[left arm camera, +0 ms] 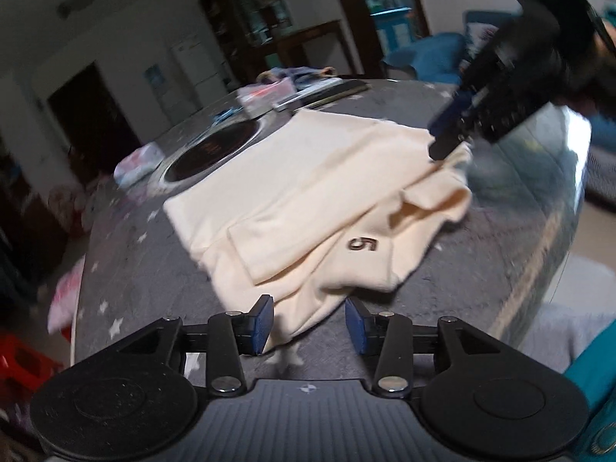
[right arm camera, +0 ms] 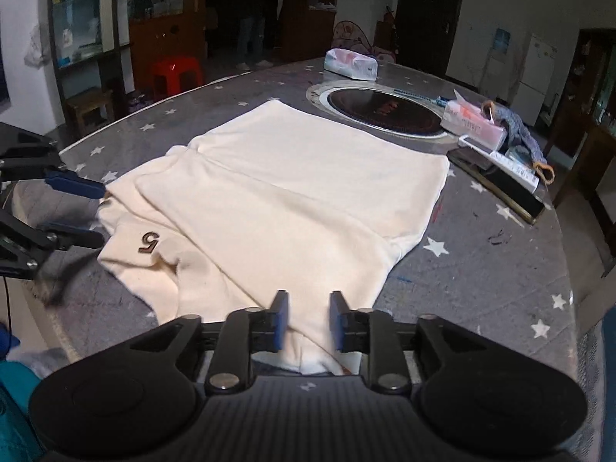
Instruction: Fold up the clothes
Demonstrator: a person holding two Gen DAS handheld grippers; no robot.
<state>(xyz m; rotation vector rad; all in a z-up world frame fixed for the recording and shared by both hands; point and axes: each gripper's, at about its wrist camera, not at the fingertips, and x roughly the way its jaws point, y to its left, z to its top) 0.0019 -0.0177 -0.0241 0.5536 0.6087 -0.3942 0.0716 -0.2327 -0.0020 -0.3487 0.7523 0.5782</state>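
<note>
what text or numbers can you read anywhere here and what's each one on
"5": a dark number on the cream garment, near its folded edge by the left gripper; seen at and.
Pink and white box beside the round hotplate: printing too blurred to read.
White strip on the dark flat case: marks too small to read.
Wall poster: unreadable.
Nothing else can be read.
</note>
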